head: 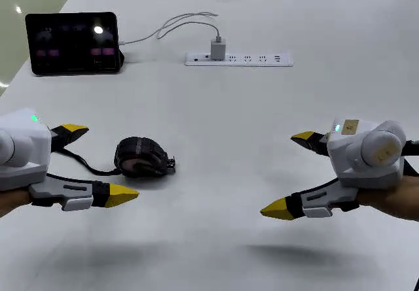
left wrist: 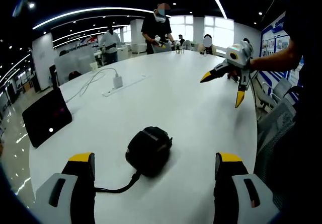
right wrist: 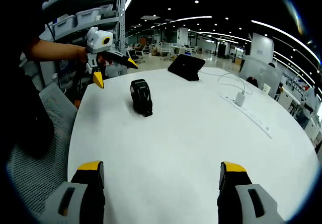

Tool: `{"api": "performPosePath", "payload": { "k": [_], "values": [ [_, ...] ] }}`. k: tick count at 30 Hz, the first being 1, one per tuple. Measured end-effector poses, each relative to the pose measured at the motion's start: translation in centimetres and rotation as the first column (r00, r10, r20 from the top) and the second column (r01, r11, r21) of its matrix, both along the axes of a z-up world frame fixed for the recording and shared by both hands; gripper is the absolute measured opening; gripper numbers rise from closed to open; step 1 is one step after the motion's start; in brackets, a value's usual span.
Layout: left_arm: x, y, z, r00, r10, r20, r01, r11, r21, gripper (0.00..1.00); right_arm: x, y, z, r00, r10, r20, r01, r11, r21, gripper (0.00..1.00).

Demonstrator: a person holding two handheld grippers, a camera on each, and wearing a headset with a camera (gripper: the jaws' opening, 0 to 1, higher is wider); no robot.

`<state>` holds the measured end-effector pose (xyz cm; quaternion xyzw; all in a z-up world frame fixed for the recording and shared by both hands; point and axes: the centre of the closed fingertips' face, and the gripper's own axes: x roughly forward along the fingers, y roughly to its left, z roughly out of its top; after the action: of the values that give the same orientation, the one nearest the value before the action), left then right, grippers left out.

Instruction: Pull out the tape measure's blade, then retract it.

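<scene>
A black tape measure (head: pixel 140 157) with a black wrist strap lies on the white table (head: pixel 222 114), its blade tip at the right end of the case. My left gripper (head: pixel 101 162) is open around the strap side of it, just left of the case. In the left gripper view the tape measure (left wrist: pixel 149 150) sits a little ahead of the yellow-tipped jaws, and the left gripper (left wrist: pixel 156 158) touches nothing. My right gripper (head: pixel 292 173) hangs open well to the right, nothing between its jaws. The right gripper view shows the tape measure (right wrist: pixel 141 96) far off, beyond the right gripper (right wrist: pixel 161 166).
A dark tablet (head: pixel 73 42) stands at the back left. A white power strip (head: pixel 239 59) with a charger and cable lies at the back middle. Several people stand at the table's far end (left wrist: pixel 158 27). Shelving with bins (right wrist: pixel 85 17) stands beyond the table.
</scene>
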<state>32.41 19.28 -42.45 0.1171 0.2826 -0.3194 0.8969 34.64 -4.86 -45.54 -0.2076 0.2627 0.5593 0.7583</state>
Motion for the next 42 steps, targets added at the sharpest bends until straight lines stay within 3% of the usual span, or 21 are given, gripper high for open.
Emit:
{"api": "performPosePath", "payload": {
  "k": [12,26,42],
  "values": [
    [0.7,0.2,-0.4,0.998,-0.045,-0.036,0.046,0.999,0.026,0.89,1.2,2.2,-0.2,0.998,0.066,-0.003,-0.066,0.998,0.001,0.9],
    [1.2,0.2,-1.3,0.991,-0.103,-0.085,0.107,0.993,0.046,0.75,1.7,5.1,-0.5,0.985,0.17,0.019,-0.17,0.985,-0.012,0.77],
    [1.8,-0.2,-2.3,0.978,-0.176,-0.115,0.187,0.978,0.093,0.6,1.7,8.5,-1.4,0.955,0.291,0.052,-0.29,0.957,-0.019,0.59]
  ]
}}
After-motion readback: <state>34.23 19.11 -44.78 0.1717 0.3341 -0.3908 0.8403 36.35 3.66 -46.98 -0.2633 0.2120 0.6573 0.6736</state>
